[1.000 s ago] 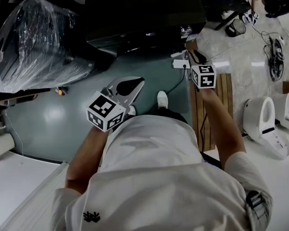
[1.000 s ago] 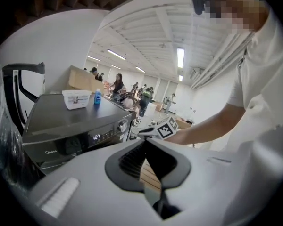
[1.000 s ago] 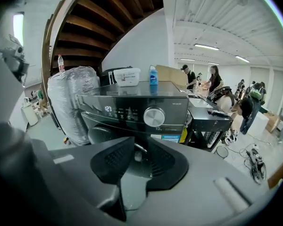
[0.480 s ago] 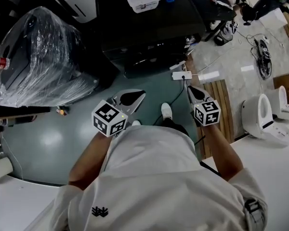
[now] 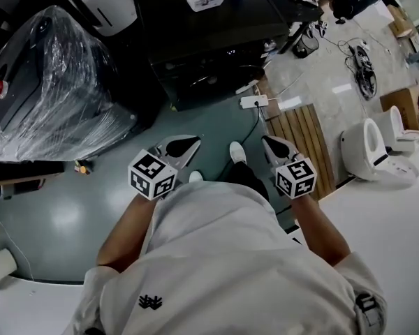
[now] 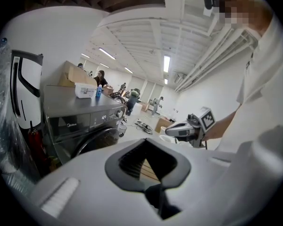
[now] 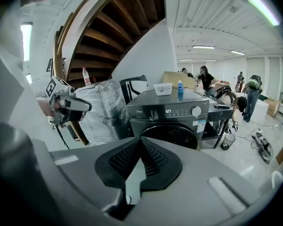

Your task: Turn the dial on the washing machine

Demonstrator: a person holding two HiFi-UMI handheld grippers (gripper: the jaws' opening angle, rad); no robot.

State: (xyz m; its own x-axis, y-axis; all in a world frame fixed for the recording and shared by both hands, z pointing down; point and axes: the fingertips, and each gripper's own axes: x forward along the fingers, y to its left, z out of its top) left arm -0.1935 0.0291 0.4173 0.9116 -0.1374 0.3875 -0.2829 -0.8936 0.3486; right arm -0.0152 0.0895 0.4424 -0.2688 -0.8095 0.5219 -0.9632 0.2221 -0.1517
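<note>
Green floor [image 5: 70, 208]; front-facing dial [image 7: 196, 110] on washing machine [image 7: 146, 109]

Grey-green floor [image 5: 56, 208] carries the dark washing machine [image 5: 209, 40], with a plastic-wrapped bulky item [image 5: 49, 89] beside it. White power strip [image 5: 253, 101] lies just before the machine. Slatted wooden mat [image 5: 311, 135] lies near the strip.

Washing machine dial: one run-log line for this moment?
dial: untouched | right gripper: shut, empty | left gripper: shut, empty
</note>
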